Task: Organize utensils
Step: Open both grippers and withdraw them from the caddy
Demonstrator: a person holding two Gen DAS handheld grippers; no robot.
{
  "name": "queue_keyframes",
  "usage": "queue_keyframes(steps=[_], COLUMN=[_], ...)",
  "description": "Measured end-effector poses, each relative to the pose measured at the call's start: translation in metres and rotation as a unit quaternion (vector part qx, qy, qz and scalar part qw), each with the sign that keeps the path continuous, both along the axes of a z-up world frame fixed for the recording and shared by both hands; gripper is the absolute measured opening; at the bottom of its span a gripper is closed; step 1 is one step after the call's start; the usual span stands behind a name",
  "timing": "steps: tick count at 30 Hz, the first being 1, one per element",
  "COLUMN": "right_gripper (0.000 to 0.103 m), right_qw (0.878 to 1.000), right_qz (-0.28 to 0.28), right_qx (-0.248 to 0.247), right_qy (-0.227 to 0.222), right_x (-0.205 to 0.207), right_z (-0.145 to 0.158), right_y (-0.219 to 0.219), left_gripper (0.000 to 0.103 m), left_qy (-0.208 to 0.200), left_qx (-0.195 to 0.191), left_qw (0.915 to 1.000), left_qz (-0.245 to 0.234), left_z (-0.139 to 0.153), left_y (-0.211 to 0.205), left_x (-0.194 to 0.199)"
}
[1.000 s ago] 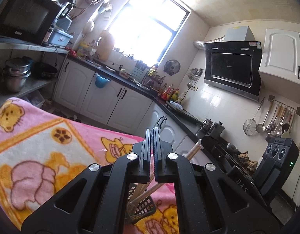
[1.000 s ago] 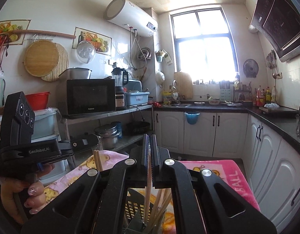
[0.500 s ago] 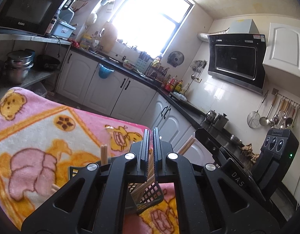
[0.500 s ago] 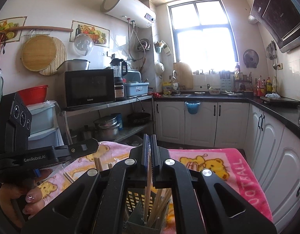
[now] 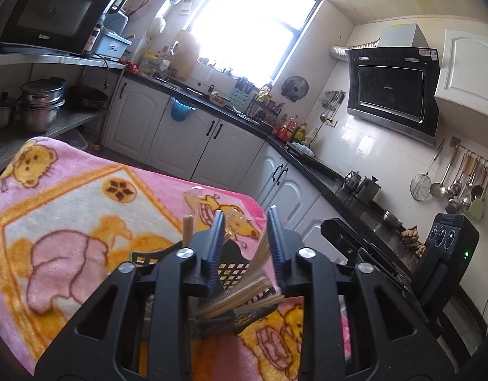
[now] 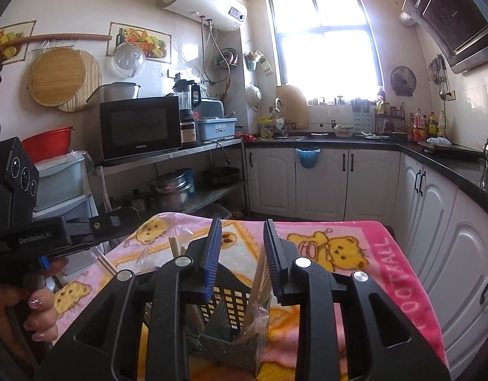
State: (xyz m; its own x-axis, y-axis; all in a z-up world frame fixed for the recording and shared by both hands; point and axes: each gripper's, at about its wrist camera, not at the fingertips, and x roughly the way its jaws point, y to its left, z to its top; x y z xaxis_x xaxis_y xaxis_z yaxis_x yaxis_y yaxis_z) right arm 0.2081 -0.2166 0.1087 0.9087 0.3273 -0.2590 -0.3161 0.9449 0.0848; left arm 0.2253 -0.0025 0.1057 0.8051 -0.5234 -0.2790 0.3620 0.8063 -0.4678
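Chopsticks (image 6: 258, 281) stand in the black utensil basket (image 6: 226, 301), lower centre of frame. My left gripper (image 5: 245, 238) and right gripper (image 6: 239, 243) have just been opening; their jaws stand apart, gripping nothing.

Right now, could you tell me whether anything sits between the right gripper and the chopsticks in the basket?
Nothing visible does. The right gripper has just been opening, and the chopsticks stand loose between its jaws, inside the basket.

basket (image 6: 226, 304) base hidden behind tongs, chopsticks (image 5: 244, 292) lower ends unseen
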Motion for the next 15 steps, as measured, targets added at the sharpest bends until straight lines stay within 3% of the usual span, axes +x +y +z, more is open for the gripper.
queue_keyframes(steps=[7, 15], right_gripper=[0.039, 0.047], right_qw=[1.000, 1.000], right_qz=[-0.008, -0.012], right_qx=[0.000, 0.000], right_qy=[0.014, 0.026], right_x=[-0.015, -0.034], right_z=[-0.004, -0.009], right_y=[-0.009, -0.012], left_gripper=[0.051, 0.069], left_qy=[0.009, 0.016], left_qx=[0.007, 0.022], left_qw=[0.9999, 0.9996], left_qz=[0.004, 0.006], left_z=[-0.004, -0.011], left_y=[0.007, 0.012], left_x=[-0.015, -0.030])
